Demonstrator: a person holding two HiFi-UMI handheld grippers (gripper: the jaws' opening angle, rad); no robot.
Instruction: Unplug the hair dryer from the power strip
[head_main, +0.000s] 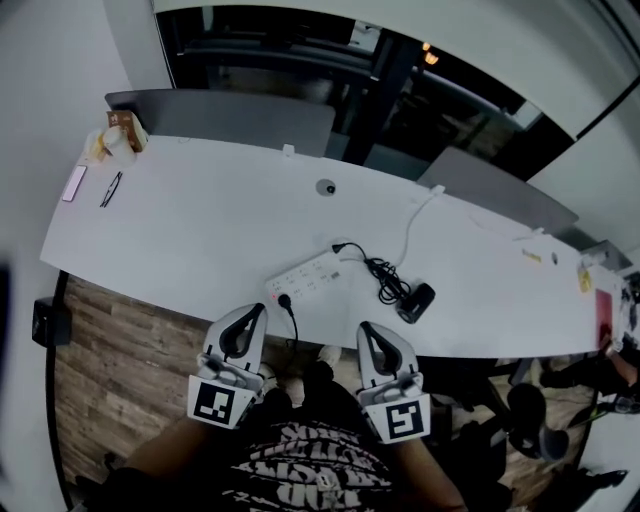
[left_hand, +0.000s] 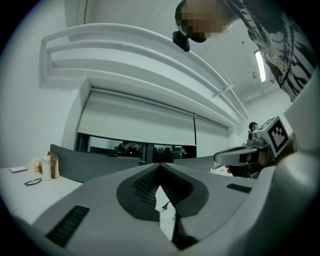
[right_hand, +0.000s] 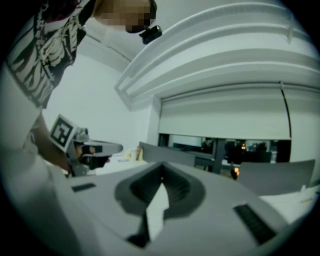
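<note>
A white power strip (head_main: 311, 276) lies slantwise near the table's front edge. A black plug (head_main: 341, 247) sits at its far end, and a coiled black cord (head_main: 386, 277) runs from it to the black hair dryer (head_main: 416, 301) lying to the right. Another black cable (head_main: 289, 309) leaves the strip's near end and drops over the edge. My left gripper (head_main: 259, 310) (left_hand: 160, 166) is shut and empty, just short of that near end. My right gripper (head_main: 364, 328) (right_hand: 161, 165) is shut and empty at the table edge, left of the dryer.
The long white table (head_main: 200, 230) carries a snack pack and bottle (head_main: 122, 134), glasses (head_main: 110, 188) and a pink slip (head_main: 74, 183) at far left. A cable grommet (head_main: 326, 187) and a white cable (head_main: 414, 222) lie behind the strip. Grey partitions (head_main: 230, 115) stand behind.
</note>
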